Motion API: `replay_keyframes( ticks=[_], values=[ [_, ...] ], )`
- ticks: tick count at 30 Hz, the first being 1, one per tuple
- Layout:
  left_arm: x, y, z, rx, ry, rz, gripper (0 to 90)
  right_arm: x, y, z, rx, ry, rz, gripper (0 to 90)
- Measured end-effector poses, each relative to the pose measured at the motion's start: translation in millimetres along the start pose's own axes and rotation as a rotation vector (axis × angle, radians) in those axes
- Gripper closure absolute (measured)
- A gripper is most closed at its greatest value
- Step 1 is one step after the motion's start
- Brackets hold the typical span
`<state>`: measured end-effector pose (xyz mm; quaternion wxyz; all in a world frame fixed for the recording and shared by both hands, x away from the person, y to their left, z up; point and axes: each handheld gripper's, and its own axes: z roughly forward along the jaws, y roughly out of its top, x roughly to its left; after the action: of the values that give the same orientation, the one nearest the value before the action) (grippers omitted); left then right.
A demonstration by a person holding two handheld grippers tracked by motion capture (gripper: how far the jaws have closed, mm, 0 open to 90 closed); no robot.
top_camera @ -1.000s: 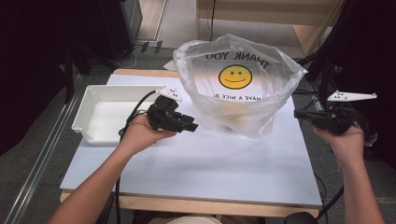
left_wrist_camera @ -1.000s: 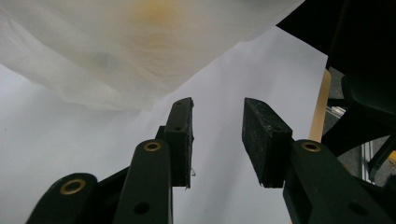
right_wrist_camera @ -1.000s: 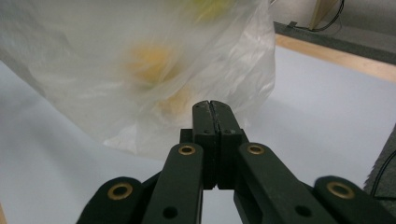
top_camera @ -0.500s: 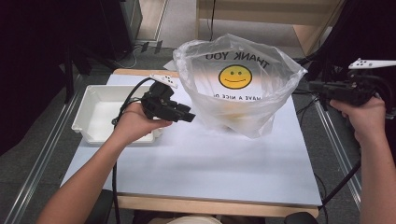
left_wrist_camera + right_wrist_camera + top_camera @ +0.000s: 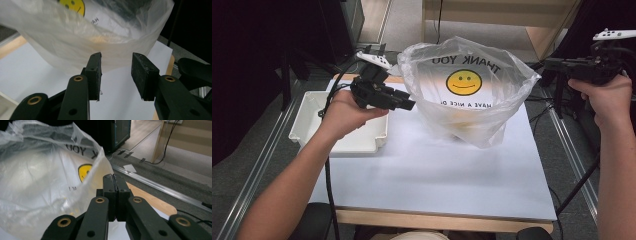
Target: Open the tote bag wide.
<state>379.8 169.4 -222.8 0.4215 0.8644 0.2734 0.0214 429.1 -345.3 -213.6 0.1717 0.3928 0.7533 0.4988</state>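
Note:
A clear plastic bag printed with a yellow smiley face stands open-mouthed at the back middle of the white table. Something pale orange lies dimly in its bottom. My left gripper hovers just left of the bag's side, tips pointing at it. Its jaws are open in the left gripper view, with the bag a short way ahead and nothing between them. My right gripper is held high beside the bag's right rim. It is shut and empty, with the bag to its left.
A white tray sits at the table's left side, under my left hand. A black stand and cables are off the table's right edge. Metal rails run along the floor, and wooden furniture stands behind.
My left gripper has moved forward and right, close to the bag's left side. My right gripper has risen and moved back, level with the bag's rim.

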Motion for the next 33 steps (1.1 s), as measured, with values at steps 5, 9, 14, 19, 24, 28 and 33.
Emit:
replay_keyframes(
  ticks=[5,9,14,19,24,28,33],
  values=[
    [-4.3,28.2,-10.6,-0.006,0.044,0.027,64.4,6.2,12.1,4.7,0.022,-0.005,-0.015,90.0],
    [-4.7,49.5,-12.7,-0.012,0.069,0.024,65.6,17.1,25.4,9.8,0.020,0.011,-0.040,90.0],
    [-1.7,78.2,-6.6,-0.003,0.110,0.027,67.1,31.1,40.8,21.1,0.040,0.022,-0.064,90.0],
    [5.0,92.9,4.3,0.011,0.135,0.019,68.1,36.9,47.1,29.5,0.048,0.028,-0.077,90.0],
    [16.1,109.3,24.8,0.021,0.177,0.005,71.4,47.1,54.4,45.6,0.079,0.042,-0.088,90.0],
    [21.1,122.5,36.1,0.033,0.200,0.017,71.8,58.2,61.7,57.1,0.077,0.059,-0.100,90.0],
    [26.4,137.4,45.4,0.028,0.199,-0.010,73.7,68.9,67.9,69.8,0.083,0.069,-0.117,90.0]
  ],
)
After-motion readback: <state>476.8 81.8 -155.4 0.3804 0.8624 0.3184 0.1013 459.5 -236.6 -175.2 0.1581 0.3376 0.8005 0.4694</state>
